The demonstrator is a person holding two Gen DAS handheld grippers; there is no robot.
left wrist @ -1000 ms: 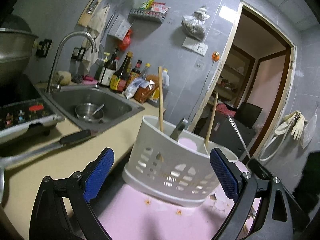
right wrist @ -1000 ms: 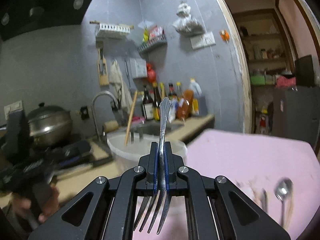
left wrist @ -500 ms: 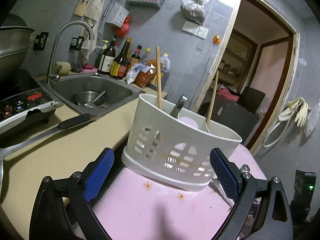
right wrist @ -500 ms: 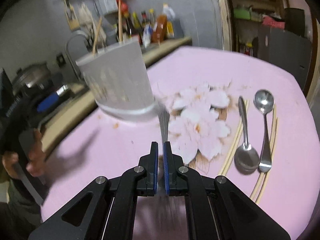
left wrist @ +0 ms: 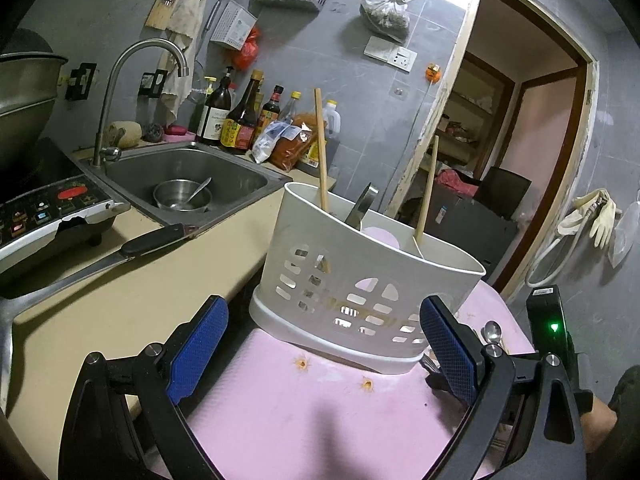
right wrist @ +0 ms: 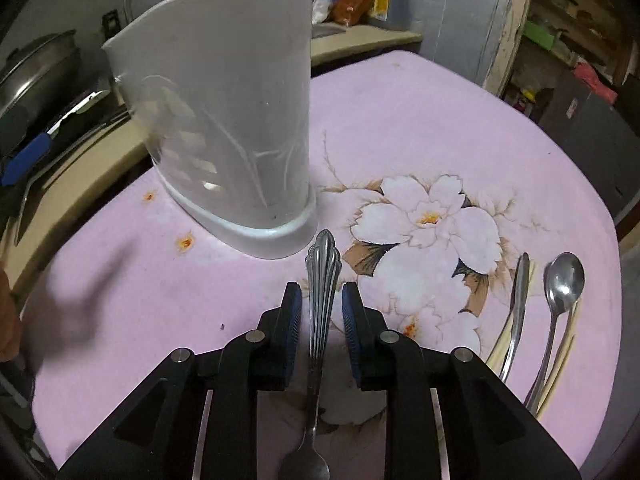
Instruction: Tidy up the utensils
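Right wrist view: white utensil holder (right wrist: 224,112) stands on the pink tabletop (right wrist: 460,128); fork (right wrist: 320,300) lies flat just in front of its base, long axis running from holder toward the camera, handle end nearest the holder. Right gripper (right wrist: 320,304) straddles the handle, jaws just parting, pads clear of the metal. Left gripper (left wrist: 320,344), wide open and empty, faces the holder's slotted side. Fork tines are cut off below; holder compartments are hidden.

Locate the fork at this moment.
In the right wrist view the fork lies between the right gripper's just-opening pads, handle tip near the white utensil holder's base on the pink table.
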